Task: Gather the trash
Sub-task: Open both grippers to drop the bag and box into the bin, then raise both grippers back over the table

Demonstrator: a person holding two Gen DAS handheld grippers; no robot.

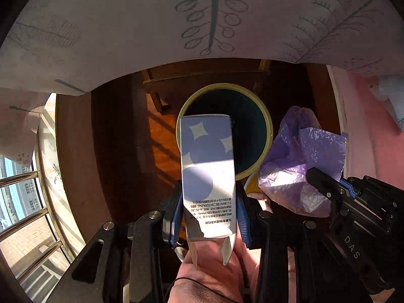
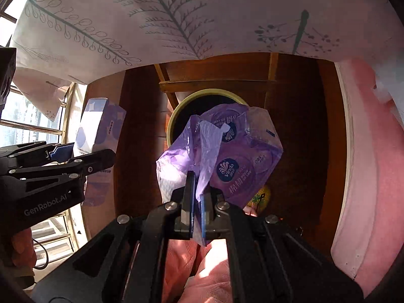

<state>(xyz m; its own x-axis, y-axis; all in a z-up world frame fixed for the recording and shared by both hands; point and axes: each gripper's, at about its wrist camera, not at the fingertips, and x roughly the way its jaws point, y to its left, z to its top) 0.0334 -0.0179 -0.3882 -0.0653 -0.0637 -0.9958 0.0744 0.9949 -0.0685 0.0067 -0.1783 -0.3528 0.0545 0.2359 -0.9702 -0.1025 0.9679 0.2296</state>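
My left gripper point(image 1: 209, 212) is shut on a white and blue carton point(image 1: 207, 174) with printed text, held upright above the floor. Its top overlaps the near left rim of a round bin with a yellow-green rim point(image 1: 269, 136). My right gripper point(image 2: 198, 197) is shut on a crumpled purple plastic wrapper point(image 2: 222, 151) marked Vinda, held just in front of the same bin point(image 2: 174, 116). The wrapper also shows in the left wrist view point(image 1: 300, 166), and the carton in the right wrist view point(image 2: 98, 136), to the left.
A white cloth with leaf prints point(image 1: 141, 25) hangs over the far side. A pink cover point(image 2: 366, 164) lies at the right. A window with metal rails point(image 1: 22, 202) is at the left. Dark wooden floor point(image 1: 113, 151) and wooden furniture legs point(image 2: 209, 83) surround the bin.
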